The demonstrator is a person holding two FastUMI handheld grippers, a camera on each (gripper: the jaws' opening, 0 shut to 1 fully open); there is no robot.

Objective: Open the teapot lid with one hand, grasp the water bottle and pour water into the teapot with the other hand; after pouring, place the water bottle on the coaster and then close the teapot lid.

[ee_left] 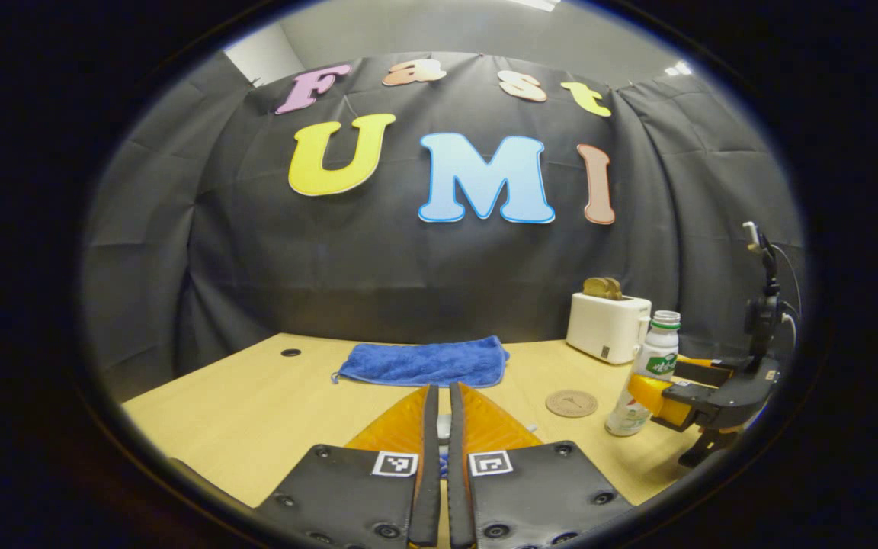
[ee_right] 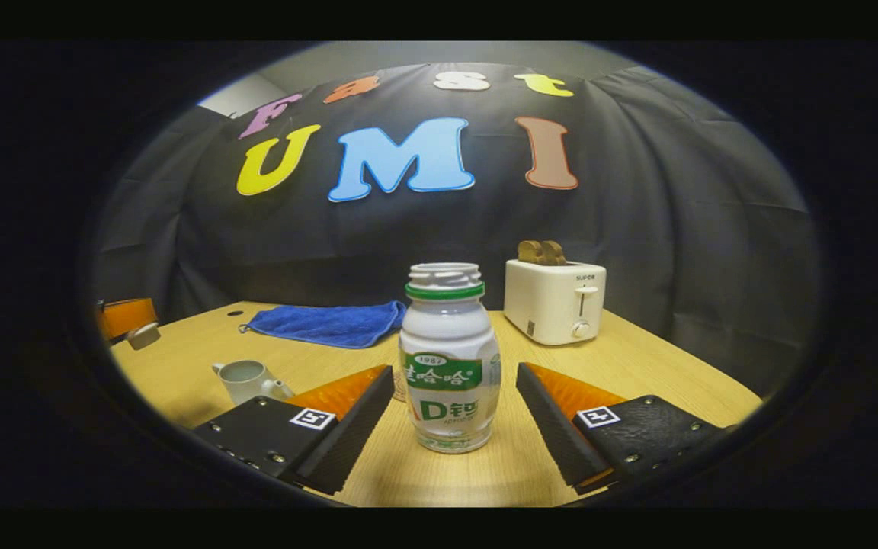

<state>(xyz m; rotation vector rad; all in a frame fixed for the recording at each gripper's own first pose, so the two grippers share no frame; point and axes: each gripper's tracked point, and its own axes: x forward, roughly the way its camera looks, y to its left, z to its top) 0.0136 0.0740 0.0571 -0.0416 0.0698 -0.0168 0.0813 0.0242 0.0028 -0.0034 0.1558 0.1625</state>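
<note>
The capless white water bottle [ee_right: 450, 374] with a green label stands upright on the table [ee_right: 637, 358]. My right gripper [ee_right: 454, 374] is open, one finger on each side of the bottle and neither touching it. The left gripper view shows that bottle [ee_left: 648, 374] between the right gripper's [ee_left: 675, 389] fingers. The white teapot [ee_right: 245, 379] sits lidless at the left. Off at the far left, my left gripper [ee_right: 128, 319] holds a small pale lid [ee_right: 143, 335]. In its own view the left gripper [ee_left: 443, 390] is shut, with a bit of the white lid [ee_left: 443, 428] between the fingers. A round cork coaster [ee_left: 571, 403] lies left of the bottle.
A white toaster [ee_right: 555, 301] with bread in it stands at the back right, also seen as the toaster [ee_left: 607, 326] behind the bottle. A blue towel [ee_left: 424, 362] lies folded at the back centre. A cable hole [ee_left: 290, 352] marks the wooden table [ee_left: 256, 412].
</note>
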